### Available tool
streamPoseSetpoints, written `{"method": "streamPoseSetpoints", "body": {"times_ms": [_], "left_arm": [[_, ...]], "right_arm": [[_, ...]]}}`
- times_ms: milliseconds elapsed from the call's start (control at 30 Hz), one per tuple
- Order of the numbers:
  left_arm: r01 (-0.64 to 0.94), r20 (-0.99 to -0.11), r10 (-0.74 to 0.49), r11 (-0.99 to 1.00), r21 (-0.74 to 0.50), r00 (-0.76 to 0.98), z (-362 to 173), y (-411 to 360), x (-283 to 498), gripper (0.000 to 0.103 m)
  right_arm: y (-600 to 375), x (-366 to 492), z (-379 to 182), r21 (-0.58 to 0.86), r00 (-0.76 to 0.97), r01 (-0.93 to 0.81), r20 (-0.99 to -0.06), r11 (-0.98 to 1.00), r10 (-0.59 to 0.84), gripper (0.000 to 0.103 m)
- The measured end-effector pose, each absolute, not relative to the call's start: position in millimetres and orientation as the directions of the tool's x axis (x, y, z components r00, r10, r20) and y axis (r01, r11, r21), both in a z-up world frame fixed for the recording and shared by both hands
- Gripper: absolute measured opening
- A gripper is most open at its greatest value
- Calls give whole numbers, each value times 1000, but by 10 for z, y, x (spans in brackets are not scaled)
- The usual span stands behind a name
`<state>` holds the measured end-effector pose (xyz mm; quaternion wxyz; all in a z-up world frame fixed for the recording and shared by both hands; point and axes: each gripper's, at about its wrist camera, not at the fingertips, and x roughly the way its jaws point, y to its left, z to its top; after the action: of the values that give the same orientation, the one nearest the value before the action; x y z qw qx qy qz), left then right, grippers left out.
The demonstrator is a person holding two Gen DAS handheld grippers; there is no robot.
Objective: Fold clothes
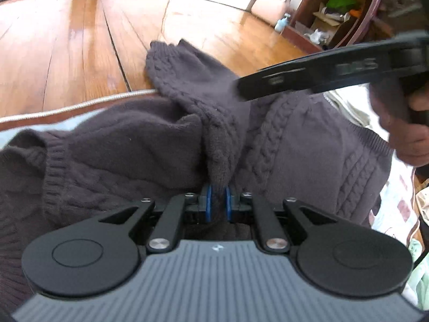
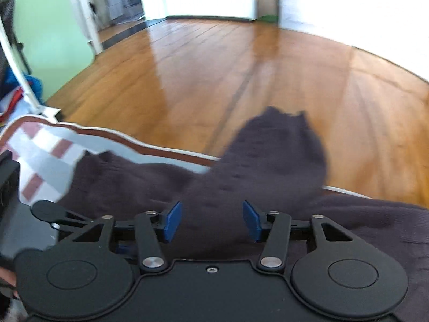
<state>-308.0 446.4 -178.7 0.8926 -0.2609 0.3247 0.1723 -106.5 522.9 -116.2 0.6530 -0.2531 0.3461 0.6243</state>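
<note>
**knitfold_92:** Where's the garment sitting relative to each tool? Trying to work out which one leads the fold.

**umi_tinkerer:** The dark charcoal cable-knit sweater (image 1: 295,145) is spread over a pale checked quilt with a brown piped edge (image 2: 45,145), near the quilt's rim, with glossy wooden floorboards (image 1: 67,43) beyond it. The left gripper (image 1: 217,201) has its blue fingers pressed nearly together, pinching a bunched ridge of knit that runs straight out ahead of it. The right gripper (image 2: 211,221) has its fingers spread wide, nothing clamped; a blurry flap of the sweater just lies in the gap ahead of them.

**knitfold_92:** So which way does the sleeve point?

**umi_tinkerer:** From the left camera, what looks like a sleeve (image 1: 171,64) runs away from the fingers and a bit left, its end hanging past the quilt's rim over the floor. Long axis is roughly in line with the left tool. The right tool comes in from the right, across that axis, hovering over the knit. My guess: left is the nearer one and already holds, so the right needs to close on the loose flap in front of it before anything gets folded inward.
</note>
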Motion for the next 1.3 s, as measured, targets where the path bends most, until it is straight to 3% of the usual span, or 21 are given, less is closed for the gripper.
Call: {"method": "streamPoseSetpoints", "body": {"times_ms": [233,300,367,400,567,667,733,767,833,900,1000,1100,1200,1300], "left_arm": [[-494,-657,87,734,-466,749,-1953,4629,-3023,9],[-522,-667,138,744,-418,732,-1906,4610,-3039,9],[-542,-655,210,761,-357,726,-1759,4561,-3075,9],[-537,-638,230,771,-341,735,-1680,4548,-3088,9],[-553,-589,347,806,-211,730,-1337,4510,-3145,9],[-549,-578,355,812,-198,735,-1203,4518,-3231,9],[-530,-589,319,817,-225,742,-1174,4543,-3273,10],[-531,-622,288,810,-247,728,-1218,4581,-3265,10],[-551,-694,219,780,-298,686,-1370,4676,-3231,10],[-591,-753,154,725,-354,640,-1593,4802,-3205,10],[-615,-757,95,652,-443,646,-1757,4933,-3250,10],[-616,-744,82,625,-480,663,-1790,5024,-3297,13],[-637,-749,105,611,-471,655,-1811,5082,-3351,19],[-665,-759,135,594,-453,637,-1842,5084,-3426,20]], "right_arm": [[5938,-1122,-1590,18,80,-983,-859,185,506,73],[6102,-1014,-1808,33,63,-977,-898,211,435,73],[6111,-859,-1850,88,29,-969,-888,231,459,44],[6072,-788,-1795,117,19,-962,-873,246,487,9],[5140,-833,-1021,160,170,-926,-631,342,757,10],[4245,-1141,-707,111,306,-905,-497,410,812,10],[3724,-1306,-773,86,367,-877,-514,473,775,14],[3547,-1358,-865,65,365,-875,-561,479,743,19],[3393,-1388,-1201,9,281,-906,-733,423,619,18],[3292,-1429,-1408,-29,244,-926,-806,377,539,25],[3253,-1535,-1358,-40,217,-951,-795,307,567,29],[3390,-1685,-1175,-105,212,-974,-746,203,632,49],[3622,-1837,-1149,-205,218,-974,-719,99,660,50],[3834,-1856,-1272,-147,111,-989,-752,0,650,56]]}}
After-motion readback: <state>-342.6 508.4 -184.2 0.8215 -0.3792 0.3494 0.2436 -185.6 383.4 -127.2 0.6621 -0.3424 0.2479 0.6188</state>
